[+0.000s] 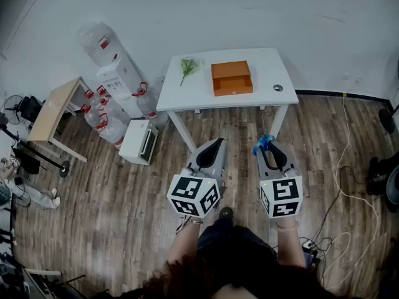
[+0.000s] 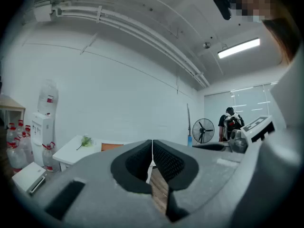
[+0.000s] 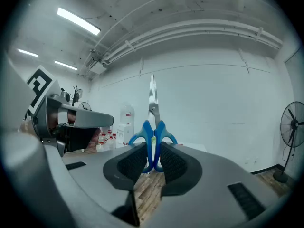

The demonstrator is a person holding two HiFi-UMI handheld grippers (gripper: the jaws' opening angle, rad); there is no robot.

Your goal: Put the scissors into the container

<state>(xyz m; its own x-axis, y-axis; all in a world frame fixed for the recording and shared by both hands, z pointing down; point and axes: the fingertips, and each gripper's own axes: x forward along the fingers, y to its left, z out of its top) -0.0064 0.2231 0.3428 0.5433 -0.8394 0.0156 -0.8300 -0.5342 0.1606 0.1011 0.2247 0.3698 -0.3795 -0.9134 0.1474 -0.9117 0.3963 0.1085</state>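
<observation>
Blue-handled scissors [image 3: 153, 127] stand blades-up between the pads of my right gripper [image 3: 153, 159], which is shut on their handles; the steel blades point toward the ceiling. From the head view the blue handles [image 1: 262, 143] show at the tip of the right gripper [image 1: 268, 151], held above the wooden floor in front of the table. An orange open container [image 1: 231, 77] sits on the white table [image 1: 187, 89], well ahead of both grippers. My left gripper [image 1: 211, 156] hangs beside the right one; its jaws [image 2: 152, 158] are shut with nothing between them.
A green sprig [image 1: 187, 66] and a small round object [image 1: 277, 87] lie on the table. Water bottles and a dispenser [image 1: 115, 73] stand left, with a white box [image 1: 138, 141] and a wooden desk [image 1: 53, 111]. Cables [image 1: 349, 185] trail on the right floor. A person [image 2: 230, 122] stands by a fan [image 2: 203, 129].
</observation>
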